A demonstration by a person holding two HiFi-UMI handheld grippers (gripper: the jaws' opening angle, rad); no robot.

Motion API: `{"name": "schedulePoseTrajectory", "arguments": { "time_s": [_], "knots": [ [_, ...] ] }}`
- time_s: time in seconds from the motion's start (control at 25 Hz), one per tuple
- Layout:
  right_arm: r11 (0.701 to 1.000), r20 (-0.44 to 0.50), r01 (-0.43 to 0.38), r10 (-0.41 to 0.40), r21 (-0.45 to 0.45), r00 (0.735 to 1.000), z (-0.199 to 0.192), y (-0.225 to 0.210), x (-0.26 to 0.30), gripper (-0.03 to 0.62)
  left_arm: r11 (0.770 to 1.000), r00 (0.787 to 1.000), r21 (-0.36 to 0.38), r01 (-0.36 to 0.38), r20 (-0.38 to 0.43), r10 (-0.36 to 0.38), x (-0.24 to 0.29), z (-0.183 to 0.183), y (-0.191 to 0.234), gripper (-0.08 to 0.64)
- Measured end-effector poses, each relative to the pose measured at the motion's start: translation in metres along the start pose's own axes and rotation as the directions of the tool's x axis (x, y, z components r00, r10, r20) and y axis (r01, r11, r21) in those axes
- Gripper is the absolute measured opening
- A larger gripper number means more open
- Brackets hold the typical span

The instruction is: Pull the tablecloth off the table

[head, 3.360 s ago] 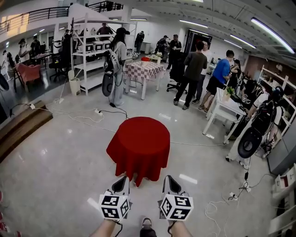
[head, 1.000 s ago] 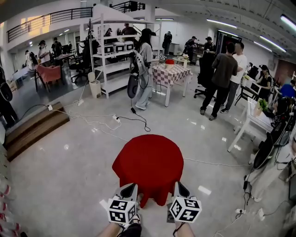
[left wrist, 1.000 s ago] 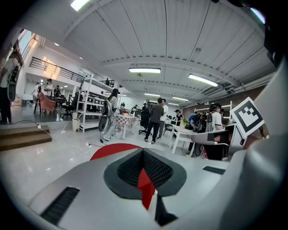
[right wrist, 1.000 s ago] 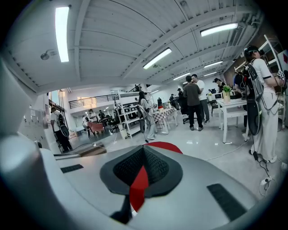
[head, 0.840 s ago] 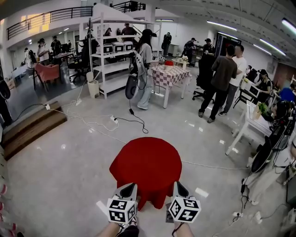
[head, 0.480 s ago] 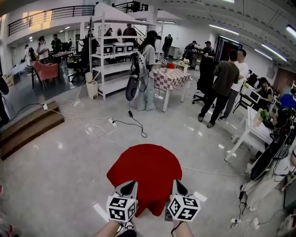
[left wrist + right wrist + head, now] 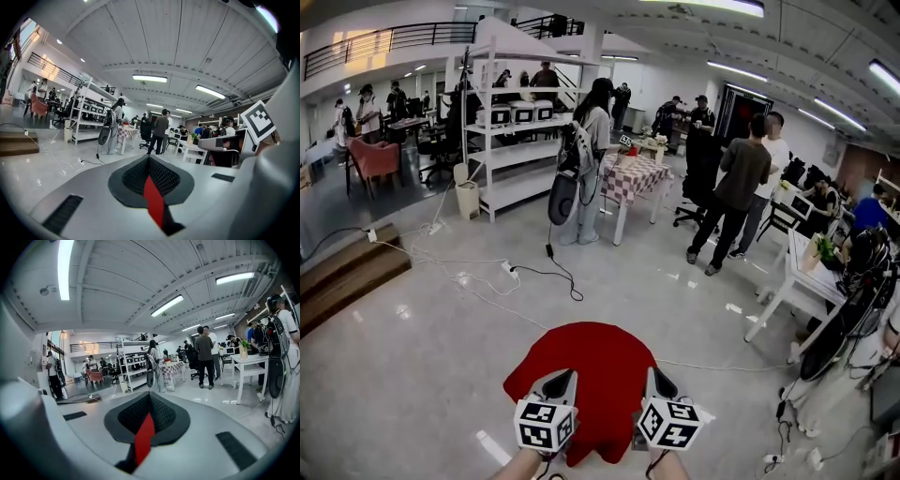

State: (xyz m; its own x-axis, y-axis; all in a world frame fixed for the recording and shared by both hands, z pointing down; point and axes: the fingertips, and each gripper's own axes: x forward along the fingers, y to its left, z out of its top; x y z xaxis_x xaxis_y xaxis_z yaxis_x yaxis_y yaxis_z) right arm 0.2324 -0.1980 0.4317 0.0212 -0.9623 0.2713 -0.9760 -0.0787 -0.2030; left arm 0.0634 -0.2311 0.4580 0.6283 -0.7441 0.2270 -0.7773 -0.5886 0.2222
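Note:
A red tablecloth (image 7: pixel 586 370) spreads over a round table that it hides completely; its near edge is drawn towards me. At the bottom of the head view my left gripper (image 7: pixel 562 379) and right gripper (image 7: pixel 653 378) sit side by side, both shut on that near edge. In the left gripper view a strip of the red cloth (image 7: pixel 154 206) is pinched between the dark pads of the left gripper (image 7: pixel 149 160). The right gripper view shows the same: red cloth (image 7: pixel 144 439) clamped in the right gripper (image 7: pixel 149 398).
Cables (image 7: pixel 534 274) trail over the glossy floor beyond the table. Further back stand a person with a backpack (image 7: pixel 586 155), a checkered table (image 7: pixel 635 176), white shelving (image 7: pixel 508 122) and several people. A white table (image 7: pixel 795 270) is at the right, wooden steps (image 7: pixel 347 274) at the left.
Both grippers, still shut on the cloth, have drawn back towards me. The red cloth has slid lower in the head view and its near side is pulled out flatter.

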Motion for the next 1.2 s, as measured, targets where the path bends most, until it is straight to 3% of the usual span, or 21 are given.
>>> {"name": "schedulePoseTrajectory", "arguments": {
  "time_s": [0.4, 0.72, 1.2],
  "knots": [
    [0.999, 0.023, 0.035, -0.035, 0.007, 0.999, 0.016, -0.003, 0.046, 0.025, 0.998, 0.998, 0.018, 0.055, 0.011, -0.055, 0.047, 0.021, 0.024, 0.015],
    [0.999, -0.034, 0.052, -0.051, 0.012, 0.998, -0.001, -0.008, 0.060, 0.025, 0.998, 0.998, -0.011, 0.061, -0.016, -0.061, 0.065, 0.013, 0.034, 0.015],
    [0.998, -0.084, -0.062, 0.062, 0.006, 0.995, -0.001, -0.018, 0.079, 0.025, 0.998, 0.998, -0.027, -0.057, -0.040, 0.055, 0.058, -0.006, 0.025, 0.015]
  ]
}}
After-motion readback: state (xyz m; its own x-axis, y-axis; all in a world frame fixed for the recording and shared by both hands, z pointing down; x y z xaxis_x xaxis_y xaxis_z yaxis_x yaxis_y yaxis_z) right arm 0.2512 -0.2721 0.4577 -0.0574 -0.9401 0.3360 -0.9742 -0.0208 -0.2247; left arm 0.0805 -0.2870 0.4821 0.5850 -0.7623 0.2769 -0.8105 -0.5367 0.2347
